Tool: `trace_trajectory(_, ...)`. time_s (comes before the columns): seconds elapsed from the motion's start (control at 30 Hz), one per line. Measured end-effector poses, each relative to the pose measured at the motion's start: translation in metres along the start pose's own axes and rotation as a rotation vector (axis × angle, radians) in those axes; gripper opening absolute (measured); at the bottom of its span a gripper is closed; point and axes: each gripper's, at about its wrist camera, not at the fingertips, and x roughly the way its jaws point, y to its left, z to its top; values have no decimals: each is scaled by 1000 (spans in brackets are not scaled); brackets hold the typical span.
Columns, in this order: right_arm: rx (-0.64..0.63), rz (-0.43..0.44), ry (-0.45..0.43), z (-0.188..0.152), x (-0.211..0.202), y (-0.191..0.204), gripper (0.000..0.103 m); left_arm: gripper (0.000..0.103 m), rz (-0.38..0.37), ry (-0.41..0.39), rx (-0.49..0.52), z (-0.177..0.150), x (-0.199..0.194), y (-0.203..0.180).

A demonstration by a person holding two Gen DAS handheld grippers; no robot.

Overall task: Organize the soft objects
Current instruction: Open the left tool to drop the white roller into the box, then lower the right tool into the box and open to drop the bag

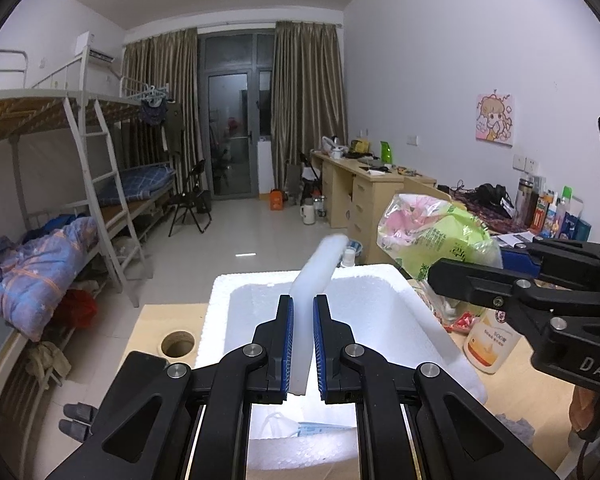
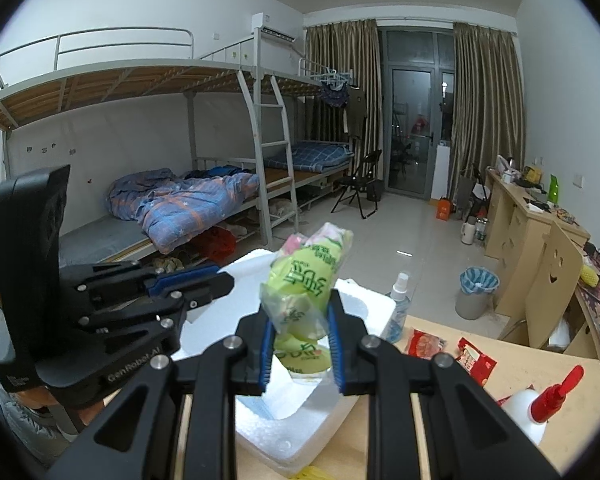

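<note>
Above the white styrofoam box [image 1: 380,280], the left tool [image 1: 302,344] clamps a white foam strip [image 1: 314,276] while the right tool [image 2: 300,344] grips a green plastic tissue pack [image 2: 304,280].

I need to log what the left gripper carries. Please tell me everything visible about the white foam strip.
The white foam strip is a long, flat, soft-looking slab with a rounded far end. The left gripper is shut on it, blue-padded fingers pressing both faces. It stands on edge, pointing away and tilted upward, above the open white polystyrene box. Nothing else touches it.
</note>
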Motion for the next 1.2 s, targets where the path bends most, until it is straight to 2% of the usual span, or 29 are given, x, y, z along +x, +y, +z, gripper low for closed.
trace_trajectory(0.33,4,-11,-1,2,-1,-1,28,11,-17,30,-20,-6,13,9)
trace_trajectory(0.4,8,-15,2,2,0,-2,28,15,-19,42,-22,-7,15,9)
trace_trajectory(0.5,10,-19,5,4,1,-3,28,16,-8,46,-19,-8,18,7)
trace_trajectory(0.57,11,-21,4,4,1,-3,28,28,3,47,-16,-9,19,6)
trace_trajectory(0.63,10,-23,4,4,2,-4,28,65,10,34,-25,-11,17,7)
trace_trajectory(0.7,11,-26,3,6,2,-4,28,76,18,6,-38,-12,12,9)
trace_trajectory(0.93,5,-25,10,6,6,-2,28,84,28,-19,-46,-15,2,15)
trace_trajectory(1.1,-2,-18,7,5,7,0,28,92,64,-56,-69,-18,-10,27)
trace_trajectory(1.2,-4,-6,2,4,8,0,28,102,81,-94,-95,-20,-21,35)
